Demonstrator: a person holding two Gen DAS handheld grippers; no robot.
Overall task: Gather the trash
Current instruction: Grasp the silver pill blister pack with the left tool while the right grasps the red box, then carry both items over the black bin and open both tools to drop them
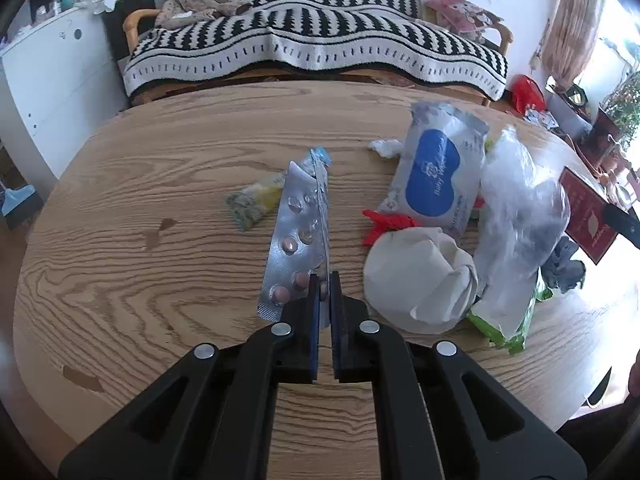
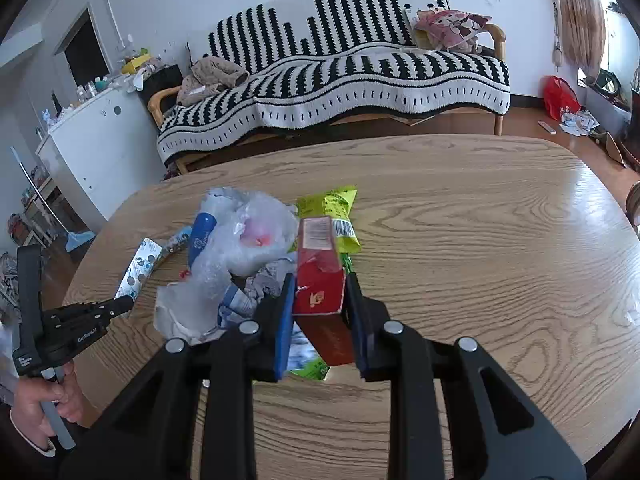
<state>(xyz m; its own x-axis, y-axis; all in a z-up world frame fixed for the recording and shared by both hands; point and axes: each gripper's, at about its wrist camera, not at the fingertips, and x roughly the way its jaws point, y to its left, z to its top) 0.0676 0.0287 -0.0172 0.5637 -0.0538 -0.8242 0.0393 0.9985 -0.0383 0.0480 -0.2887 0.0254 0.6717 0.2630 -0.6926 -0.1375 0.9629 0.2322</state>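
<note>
My left gripper (image 1: pixel 325 280) is shut on the near end of a silver blister pack (image 1: pixel 294 236) with pink pills, held on edge above the wooden table (image 1: pixel 160 280). The pack also shows in the right wrist view (image 2: pixel 138 270), with the left gripper (image 2: pixel 120 306) on it. My right gripper (image 2: pixel 320 292) is shut on a red carton (image 2: pixel 320 276), held over the trash pile; the carton shows at the right edge of the left wrist view (image 1: pixel 586 216). The pile holds a baby wipes pack (image 1: pixel 434 176), a clear plastic bag (image 1: pixel 520 216), crumpled white paper (image 1: pixel 420 280) and a green wrapper (image 2: pixel 332 216).
A yellow-green sachet (image 1: pixel 256 200), a red scrap (image 1: pixel 384 224) and a white tissue wad (image 1: pixel 384 147) lie on the table. A sofa under a black-and-white blanket (image 1: pixel 320 40) stands beyond the far edge. A white cabinet (image 1: pixel 52 80) stands at the left.
</note>
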